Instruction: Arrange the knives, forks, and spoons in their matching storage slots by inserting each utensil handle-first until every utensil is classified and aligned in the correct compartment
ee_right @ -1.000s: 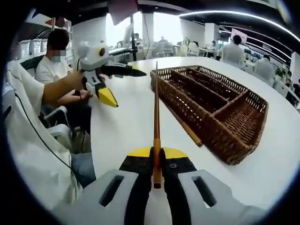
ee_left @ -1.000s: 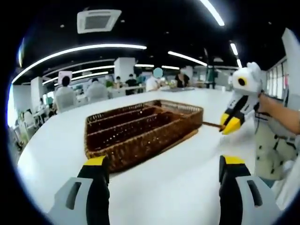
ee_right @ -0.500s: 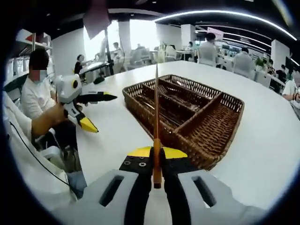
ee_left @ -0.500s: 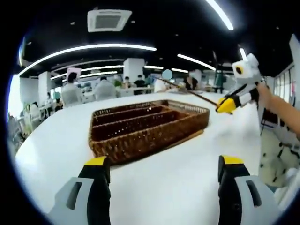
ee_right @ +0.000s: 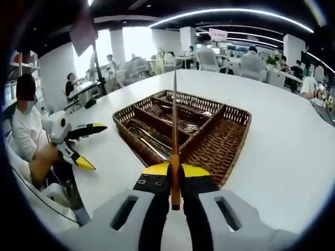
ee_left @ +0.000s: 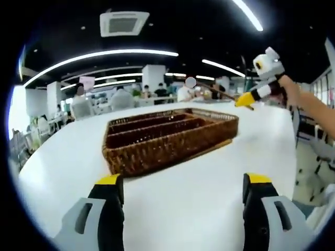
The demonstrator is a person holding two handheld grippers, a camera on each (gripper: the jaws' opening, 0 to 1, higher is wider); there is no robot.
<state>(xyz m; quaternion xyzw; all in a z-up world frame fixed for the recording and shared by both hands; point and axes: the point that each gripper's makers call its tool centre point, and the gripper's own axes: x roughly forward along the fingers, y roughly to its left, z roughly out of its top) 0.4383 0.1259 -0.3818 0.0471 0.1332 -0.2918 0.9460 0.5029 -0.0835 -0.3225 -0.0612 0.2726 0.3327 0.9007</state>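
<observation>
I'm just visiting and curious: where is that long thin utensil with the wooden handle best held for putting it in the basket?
Roughly as now, I'd judge: the right gripper is shut on the utensil at its wooden handle end, edge-on between the jaws, its thin metal part pointing out over the wicker basket. The slim handle suits a pinch from its flat sides.

A big white tabletop — round at the edge. On it sits one brown basket — with spoons and forks inside.
</observation>
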